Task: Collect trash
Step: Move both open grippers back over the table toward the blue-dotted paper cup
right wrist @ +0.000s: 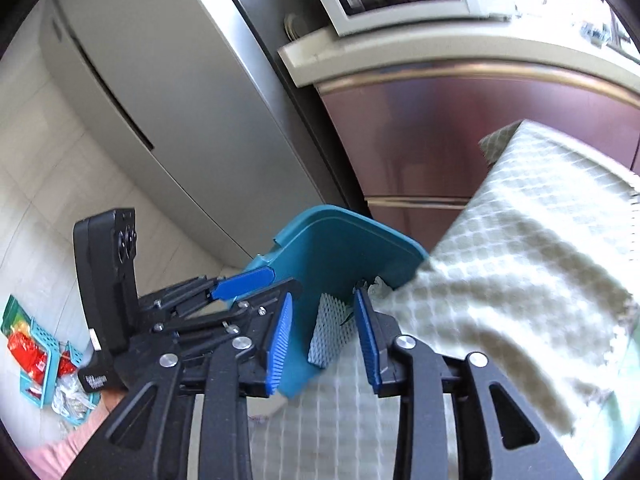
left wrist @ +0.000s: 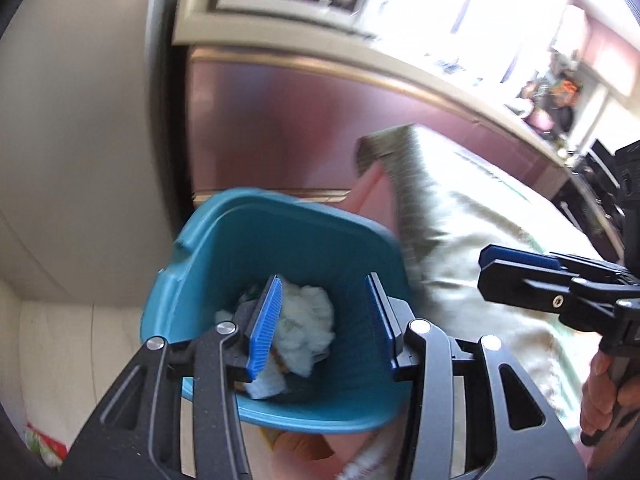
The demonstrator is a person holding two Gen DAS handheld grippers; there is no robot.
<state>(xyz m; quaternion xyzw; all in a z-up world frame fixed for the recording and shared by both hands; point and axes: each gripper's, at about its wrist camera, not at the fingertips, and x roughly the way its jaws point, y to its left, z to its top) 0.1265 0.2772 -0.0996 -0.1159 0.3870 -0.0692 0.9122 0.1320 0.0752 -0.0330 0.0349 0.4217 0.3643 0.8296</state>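
Left wrist view: bin (left wrist: 240, 248), teal plastic, sits low beside the tabletop (left wrist: 472, 240) edge, its mouth facing the camera.
Bin contents: white crumpled tissue (left wrist: 308, 320) lies at the bottom with other scraps, among them a pale blue-and-white piece (left wrist: 268, 386).
Left tongs (left wrist: 320, 326): they hang over the bin's mouth with the blue pads apart; nothing is pressed between them.
Right tongs (left wrist: 516, 268): seen from the side at the right, over the checked cloth; a hand (left wrist: 600, 392) grips their handle.
Background: maroon cabinet front (left wrist: 300, 128) and a grey refrigerator (left wrist: 80, 120) stand behind the bin.

Right wrist view: bin (right wrist: 340, 248) shows past the cloth-covered tabletop (right wrist: 540, 260), its rim just beside the cloth's edge.
Right tongs (right wrist: 324, 344): pads stand apart; a grey mesh-textured scrap (right wrist: 328, 336) appears between them without either pad pressing it, against the bin's inner wall.
Left tongs (right wrist: 256, 284): they reach toward the bin from the left, a black phone-like device (right wrist: 108, 280) mounted upright behind them.
Floor (right wrist: 40, 160): pale tiles carry a teal basket (right wrist: 44, 364) with red packets, well apart from the bin.
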